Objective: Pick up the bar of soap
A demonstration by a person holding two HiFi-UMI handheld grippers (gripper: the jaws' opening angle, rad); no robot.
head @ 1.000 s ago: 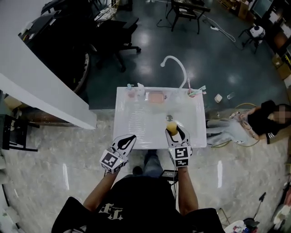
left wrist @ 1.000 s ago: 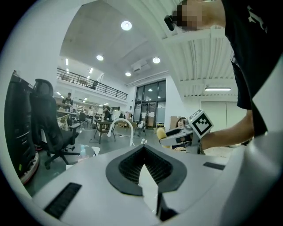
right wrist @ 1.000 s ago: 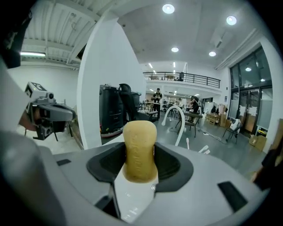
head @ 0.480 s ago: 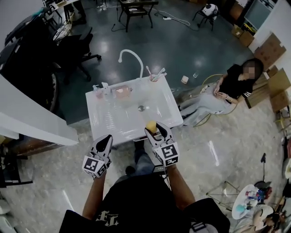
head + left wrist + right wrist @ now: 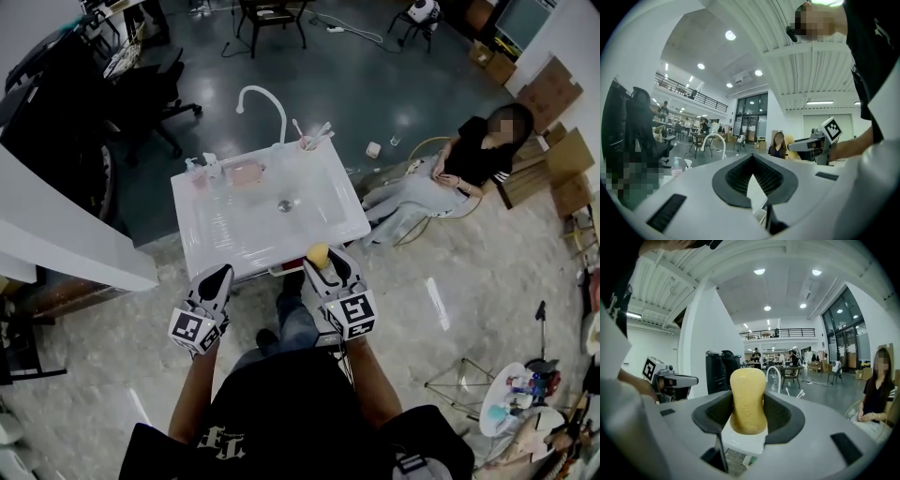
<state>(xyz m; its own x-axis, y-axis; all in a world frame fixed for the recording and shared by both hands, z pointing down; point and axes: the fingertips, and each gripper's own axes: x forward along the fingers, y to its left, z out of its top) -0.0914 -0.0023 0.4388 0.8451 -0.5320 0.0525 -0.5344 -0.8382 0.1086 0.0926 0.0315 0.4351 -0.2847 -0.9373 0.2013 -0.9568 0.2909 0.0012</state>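
The bar of soap [image 5: 319, 253] is a yellow, rounded block, held upright in my right gripper [image 5: 324, 262], which is shut on it. It hangs over the front rim of the white sink [image 5: 225, 239]. In the right gripper view the soap [image 5: 748, 399] stands between the dark pads [image 5: 783, 416], its top sticking out past them. My left gripper [image 5: 220, 276] is just off the sink's front left edge, its jaws shut on nothing. In the left gripper view its pads [image 5: 736, 176] meet at the tips.
A white curved faucet [image 5: 265, 97] rises at the sink's far edge. Beside it are a pink soap dish [image 5: 242, 172], small bottles [image 5: 199, 169] and a toothbrush cup [image 5: 312, 141]. A person [image 5: 469, 155] sits to the right. Office chairs [image 5: 159, 84] stand behind.
My right gripper has drawn back with the soap, from over the basin near the drain to the sink's front rim. The left gripper stays shut by the front edge.
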